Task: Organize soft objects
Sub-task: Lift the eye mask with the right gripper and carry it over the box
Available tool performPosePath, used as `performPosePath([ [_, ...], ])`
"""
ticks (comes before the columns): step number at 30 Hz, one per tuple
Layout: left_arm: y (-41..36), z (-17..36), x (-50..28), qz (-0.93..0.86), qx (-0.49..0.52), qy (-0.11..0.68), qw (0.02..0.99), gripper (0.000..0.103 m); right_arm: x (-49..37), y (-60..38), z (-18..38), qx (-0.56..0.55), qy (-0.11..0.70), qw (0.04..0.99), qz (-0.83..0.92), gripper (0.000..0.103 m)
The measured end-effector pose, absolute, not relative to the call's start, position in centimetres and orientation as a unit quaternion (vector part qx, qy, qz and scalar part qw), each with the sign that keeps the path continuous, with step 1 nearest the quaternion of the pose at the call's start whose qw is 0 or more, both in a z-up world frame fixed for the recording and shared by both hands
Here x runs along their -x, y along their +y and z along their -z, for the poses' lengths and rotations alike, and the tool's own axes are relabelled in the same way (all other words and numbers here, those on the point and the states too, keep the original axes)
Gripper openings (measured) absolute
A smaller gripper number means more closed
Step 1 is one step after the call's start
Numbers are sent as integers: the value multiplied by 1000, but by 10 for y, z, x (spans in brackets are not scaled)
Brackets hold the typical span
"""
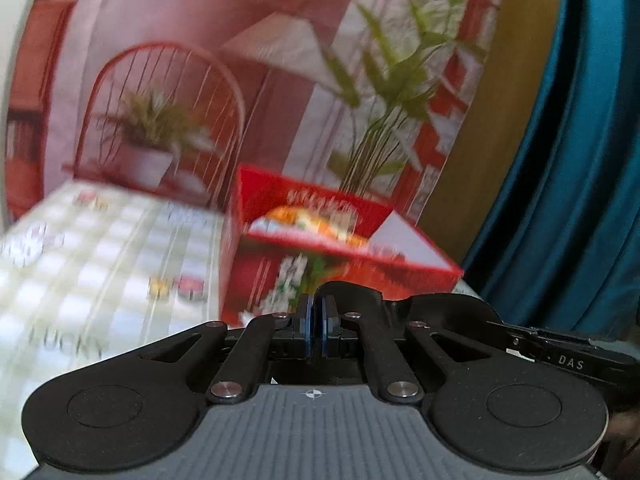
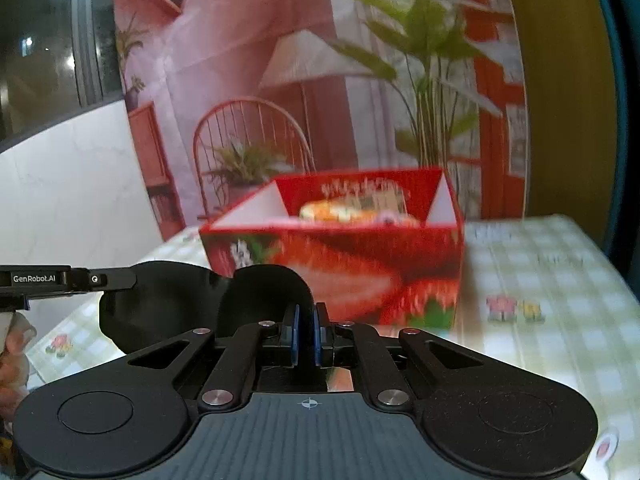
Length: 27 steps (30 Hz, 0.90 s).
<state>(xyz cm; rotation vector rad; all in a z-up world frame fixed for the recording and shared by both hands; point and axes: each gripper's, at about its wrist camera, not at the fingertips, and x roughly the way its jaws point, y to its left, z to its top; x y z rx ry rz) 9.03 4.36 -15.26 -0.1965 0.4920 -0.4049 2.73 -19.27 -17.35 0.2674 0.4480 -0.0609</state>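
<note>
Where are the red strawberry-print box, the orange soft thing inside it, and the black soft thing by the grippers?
Red strawberry-print cardboard box (image 2: 360,264): right wrist view, front wall.
Orange soft item (image 2: 340,210): right wrist view, top showing above rim.
Black soft object (image 2: 168,300): right wrist view, broad surface.

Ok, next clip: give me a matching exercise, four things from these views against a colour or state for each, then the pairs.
Things:
1. box
2. tablecloth
3. curtain
4. left tool

Colour or state:
A. teal
B. shut
C. red, strawberry print
D. pale green checks

Pairs: 1-C, 2-D, 3-A, 4-B
</note>
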Motion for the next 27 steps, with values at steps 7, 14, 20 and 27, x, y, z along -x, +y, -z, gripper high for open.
performPosePath([
  [7,26,112,-126,200,71,199,957,6,-62,-216,141,-118,182,976,33,7],
  [14,-1,90,-177,188,39,171,966,6,-111,-236,120,-88,157,983,46,7],
  [20,-22,83,-224,168,8,160,973,6,-154,-254,118,-73,152,984,61,7],
  [27,-34,98,-273,145,2,177,973,6,-204,-273,130,-63,168,980,82,7],
])
